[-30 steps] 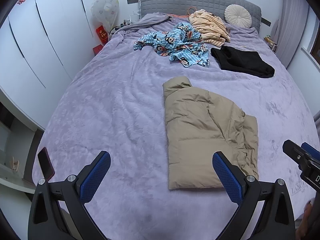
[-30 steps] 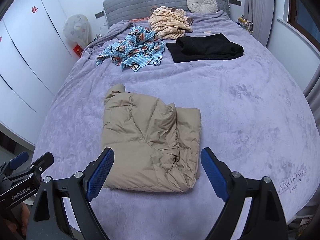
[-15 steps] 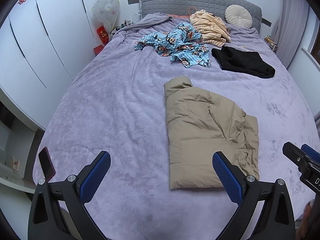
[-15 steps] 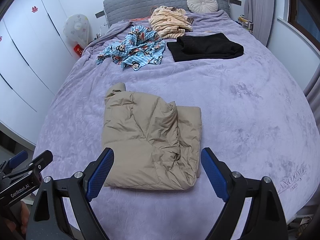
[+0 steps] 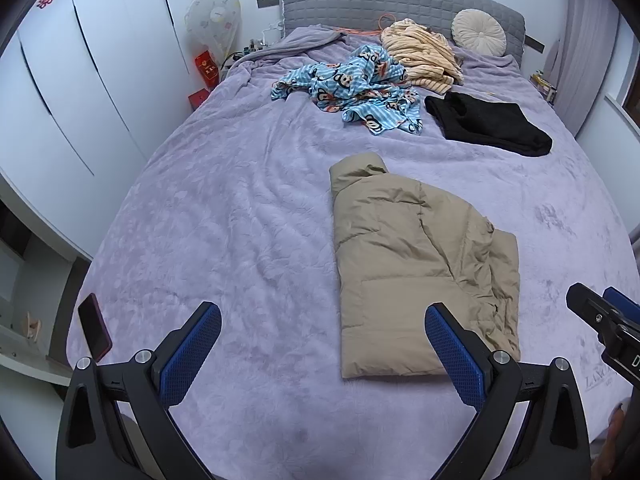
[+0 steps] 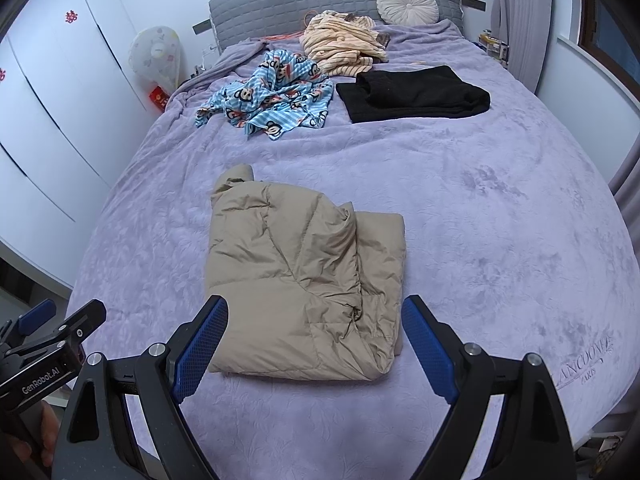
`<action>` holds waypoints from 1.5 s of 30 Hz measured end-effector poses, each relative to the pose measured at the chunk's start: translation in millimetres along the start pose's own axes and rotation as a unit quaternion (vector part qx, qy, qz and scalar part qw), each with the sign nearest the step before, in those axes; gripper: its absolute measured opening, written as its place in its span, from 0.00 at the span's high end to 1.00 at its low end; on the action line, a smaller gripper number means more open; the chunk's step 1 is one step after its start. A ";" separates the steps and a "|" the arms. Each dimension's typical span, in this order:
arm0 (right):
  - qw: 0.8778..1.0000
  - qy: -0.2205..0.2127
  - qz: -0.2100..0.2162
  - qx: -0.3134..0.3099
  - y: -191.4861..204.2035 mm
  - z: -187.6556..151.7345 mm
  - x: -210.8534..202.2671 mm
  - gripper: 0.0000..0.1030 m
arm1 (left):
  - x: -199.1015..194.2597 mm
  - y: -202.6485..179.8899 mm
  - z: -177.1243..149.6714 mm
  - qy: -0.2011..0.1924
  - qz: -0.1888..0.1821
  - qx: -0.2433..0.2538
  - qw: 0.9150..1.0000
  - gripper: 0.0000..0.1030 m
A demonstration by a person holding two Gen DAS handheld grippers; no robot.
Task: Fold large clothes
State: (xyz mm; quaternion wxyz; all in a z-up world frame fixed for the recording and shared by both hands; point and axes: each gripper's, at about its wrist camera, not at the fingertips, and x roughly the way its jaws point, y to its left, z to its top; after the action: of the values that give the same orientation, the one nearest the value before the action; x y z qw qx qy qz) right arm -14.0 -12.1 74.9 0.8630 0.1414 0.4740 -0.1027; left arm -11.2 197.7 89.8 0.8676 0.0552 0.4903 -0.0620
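Observation:
A tan puffer jacket (image 5: 420, 268) (image 6: 304, 284) lies folded into a rough rectangle on the purple bed cover (image 5: 240, 220) (image 6: 500, 232), collar toward the headboard. My left gripper (image 5: 322, 350) hovers open near the foot of the bed, left of the jacket's near edge, holding nothing. My right gripper (image 6: 314, 338) is open too, its blue pads (image 6: 428, 348) spread either side of the jacket's near end, above it and not touching. Each gripper's tip shows at the edge of the other's view.
Toward the headboard lie a blue monkey-print garment (image 5: 360, 88), a striped peach garment (image 5: 424, 52) and a folded black garment (image 5: 488, 124). A round cushion (image 5: 478, 32) leans on the grey headboard. White wardrobes (image 5: 80, 80) line the left. A dark phone (image 5: 94, 328) rests at the bed's left corner.

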 end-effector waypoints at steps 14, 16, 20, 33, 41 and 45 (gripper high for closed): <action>1.000 0.000 0.000 0.000 0.2 0.9 0.0 0.12 | 0.1 0.5 0.2 0.000 0.000 0.000 1.000 0.01; 1.000 0.000 0.000 -0.001 0.6 0.2 -0.3 0.12 | 0.1 0.7 -0.1 -0.001 -0.001 0.000 1.000 0.01; 1.000 0.000 0.000 0.000 0.3 1.4 -0.1 0.12 | 0.3 0.8 0.4 0.000 -0.001 0.000 1.000 0.01; 1.000 0.000 0.000 0.000 3.1 -0.8 -0.9 0.12 | 0.4 1.2 0.5 0.000 -0.001 0.000 1.000 0.01; 1.000 0.000 -0.001 0.001 3.6 -0.1 -0.7 0.12 | 0.6 1.8 0.5 0.000 -0.001 0.001 1.000 0.01; 1.000 0.001 -0.001 -0.001 3.6 -0.5 -1.0 0.12 | 0.5 1.7 0.7 0.000 -0.001 0.000 1.000 0.01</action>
State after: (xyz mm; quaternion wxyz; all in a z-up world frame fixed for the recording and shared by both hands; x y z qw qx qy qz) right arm -13.8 -8.5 76.0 0.8627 0.1405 0.4748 -0.1031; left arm -10.1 199.3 89.7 0.8676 0.0549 0.4902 -0.0631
